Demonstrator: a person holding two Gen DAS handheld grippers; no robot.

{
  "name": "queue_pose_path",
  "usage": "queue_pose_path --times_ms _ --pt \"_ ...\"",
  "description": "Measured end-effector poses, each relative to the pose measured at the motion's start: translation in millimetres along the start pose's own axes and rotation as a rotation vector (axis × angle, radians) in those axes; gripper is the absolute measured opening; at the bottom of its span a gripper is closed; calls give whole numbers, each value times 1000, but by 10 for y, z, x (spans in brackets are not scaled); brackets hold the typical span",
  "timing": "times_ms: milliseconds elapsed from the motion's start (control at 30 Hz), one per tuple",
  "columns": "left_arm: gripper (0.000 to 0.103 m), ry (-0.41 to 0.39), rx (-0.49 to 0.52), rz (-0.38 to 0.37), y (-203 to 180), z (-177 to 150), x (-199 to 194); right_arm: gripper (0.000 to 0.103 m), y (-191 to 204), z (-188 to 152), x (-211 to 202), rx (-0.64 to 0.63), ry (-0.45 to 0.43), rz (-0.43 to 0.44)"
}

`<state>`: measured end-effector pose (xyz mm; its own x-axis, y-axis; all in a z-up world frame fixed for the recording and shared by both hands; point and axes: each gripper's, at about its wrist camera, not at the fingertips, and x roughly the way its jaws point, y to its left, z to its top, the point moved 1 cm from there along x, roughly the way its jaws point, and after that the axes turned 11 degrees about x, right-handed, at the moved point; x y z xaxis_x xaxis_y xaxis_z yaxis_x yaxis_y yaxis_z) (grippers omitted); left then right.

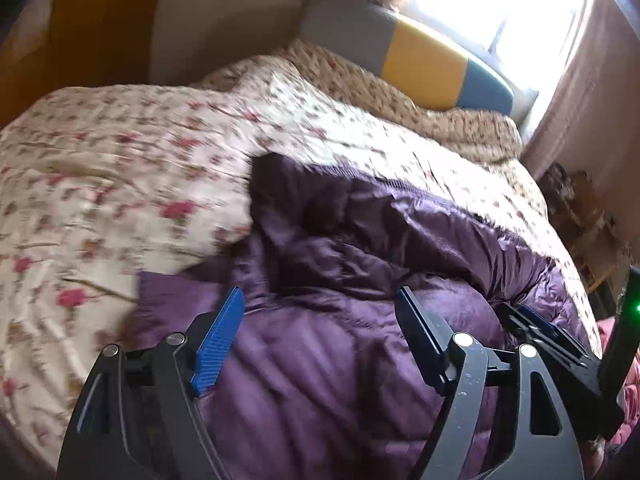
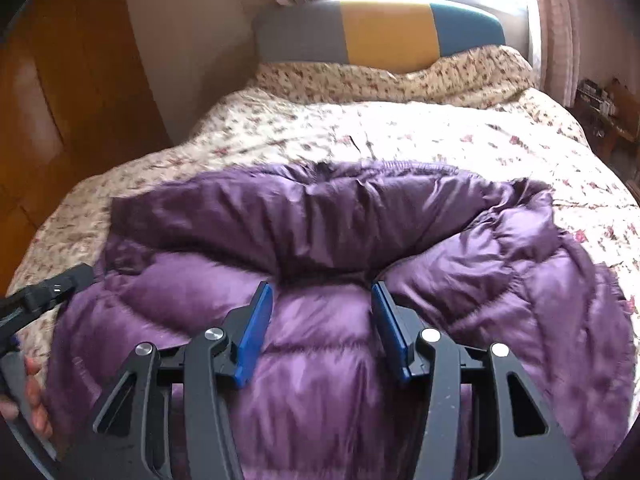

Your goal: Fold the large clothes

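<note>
Both grippers, left (image 1: pixel 320 332) and right (image 2: pixel 322 326), are hovering jaws-wide and empty over the purple puffer jacket (image 2: pixel 320 280) lying bunched on the floral bedspread (image 2: pixel 380 132), so we're thinking pinch one layer near the hood (image 2: pixel 304 204), evenly.

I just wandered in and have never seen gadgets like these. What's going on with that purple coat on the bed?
A person holds a two-finger gripper in each hand to fold a purple puffer jacket spread on the flowery bedspread. The left gripper and right gripper are both open above the jacket, gripping nothing. The jacket looks partly bunched, its collar end toward the headboard.
</note>
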<state>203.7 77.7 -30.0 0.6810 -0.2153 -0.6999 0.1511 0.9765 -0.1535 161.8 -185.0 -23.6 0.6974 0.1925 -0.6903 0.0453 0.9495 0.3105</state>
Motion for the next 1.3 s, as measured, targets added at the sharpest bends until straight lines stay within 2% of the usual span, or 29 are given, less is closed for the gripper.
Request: queue_pose_path --times_ms 167,367,567,833,967,1167,1300 --pt "77 3 -35 28 262 -165 -254 29 40 -181 -404 -12 2 55" --pt "77 25 -69 33 508 -438 -448 15 147 -471 -598 -61 40 72" --pt "77 46 -118 -9 652 -702 -529 10 121 -662 -574 -67 75 32" --pt "77 48 -202 -88 691 -901 -584 11 -6 -870 -492 -80 102 9" --pt "77 35 -244 -167 681 -898 -599 10 -41 -901 -434 -80 106 13" --pt "77 44 -376 -313 708 -937 -445 10 -71 -923 -399 -79 102 29" --pt "77 41 -414 -355 687 -946 -395 10 -102 -916 -387 -73 105 44"
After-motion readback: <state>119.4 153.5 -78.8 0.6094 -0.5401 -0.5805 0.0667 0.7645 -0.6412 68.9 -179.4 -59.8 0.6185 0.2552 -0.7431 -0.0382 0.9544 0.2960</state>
